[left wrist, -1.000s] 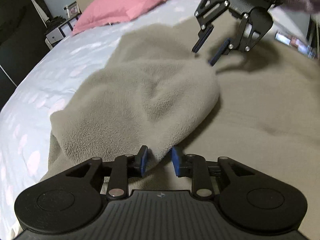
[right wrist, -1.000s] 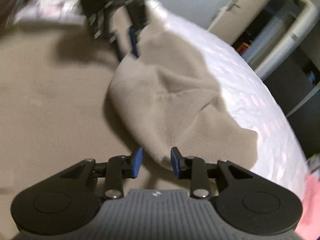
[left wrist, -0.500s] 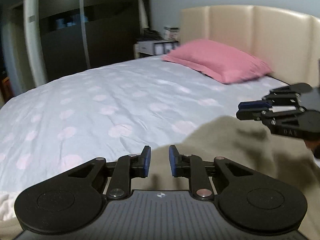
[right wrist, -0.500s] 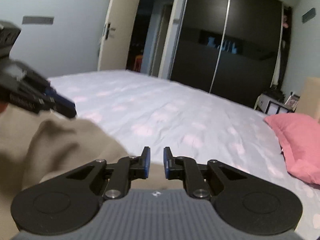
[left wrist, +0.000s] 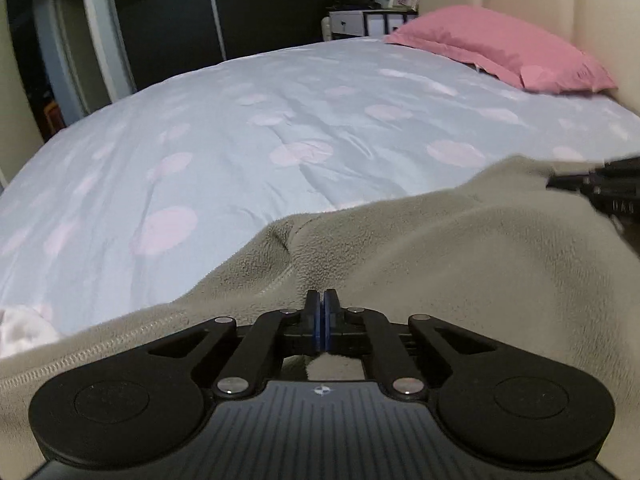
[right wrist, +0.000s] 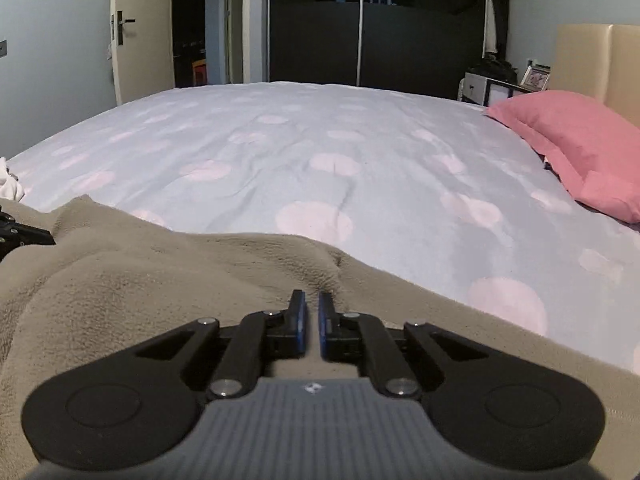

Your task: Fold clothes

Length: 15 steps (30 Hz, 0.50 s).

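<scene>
A beige fleece garment (left wrist: 440, 248) lies on the near part of the bed, with a zipper edge at the lower left. It also shows in the right wrist view (right wrist: 160, 272). My left gripper (left wrist: 322, 304) is shut, with the fleece bunched at its tips. My right gripper (right wrist: 312, 308) has its jaws nearly closed with a narrow gap, low on the fleece; whether cloth is pinched is hidden. The right gripper shows at the right edge of the left wrist view (left wrist: 600, 188). The left gripper shows at the left edge of the right wrist view (right wrist: 20, 236).
The bed has a pale blue cover with pink dots (left wrist: 280, 128). A pink pillow (left wrist: 500, 48) lies by the cream headboard (left wrist: 560, 0). Dark wardrobe doors (right wrist: 360, 32) and a door (right wrist: 124, 40) stand beyond. A white cloth (right wrist: 8, 184) lies at the left bed edge.
Both grippers have dropped onto the fleece edge and closed their jaws; the left went from open to fully shut, the right narrowed to a slit.
</scene>
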{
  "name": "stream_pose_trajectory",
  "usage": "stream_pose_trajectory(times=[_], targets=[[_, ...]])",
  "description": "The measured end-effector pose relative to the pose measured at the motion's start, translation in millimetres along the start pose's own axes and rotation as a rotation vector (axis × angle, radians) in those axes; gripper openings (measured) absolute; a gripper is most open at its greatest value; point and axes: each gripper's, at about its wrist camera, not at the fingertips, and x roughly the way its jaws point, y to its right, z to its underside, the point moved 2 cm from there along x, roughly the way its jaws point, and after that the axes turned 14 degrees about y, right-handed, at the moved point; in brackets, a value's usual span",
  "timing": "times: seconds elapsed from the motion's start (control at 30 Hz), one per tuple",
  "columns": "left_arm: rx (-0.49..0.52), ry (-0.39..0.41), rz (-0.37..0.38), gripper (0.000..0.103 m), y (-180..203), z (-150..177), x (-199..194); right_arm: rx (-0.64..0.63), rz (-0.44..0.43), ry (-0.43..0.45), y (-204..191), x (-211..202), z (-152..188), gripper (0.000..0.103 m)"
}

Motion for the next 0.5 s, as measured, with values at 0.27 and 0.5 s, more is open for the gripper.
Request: stream_pose_trajectory(times=[0.27, 0.5], targets=[[0.034, 0.008, -0.022, 0.002, -9, -3, -15, 0.061, 0.070, 0.010, 26, -27, -8, 0.010], [0.052, 0.122, 0.003, 0.003, 8, -26, -62, -0.017, 0.020, 0.108, 13, -67, -21, 0.011]])
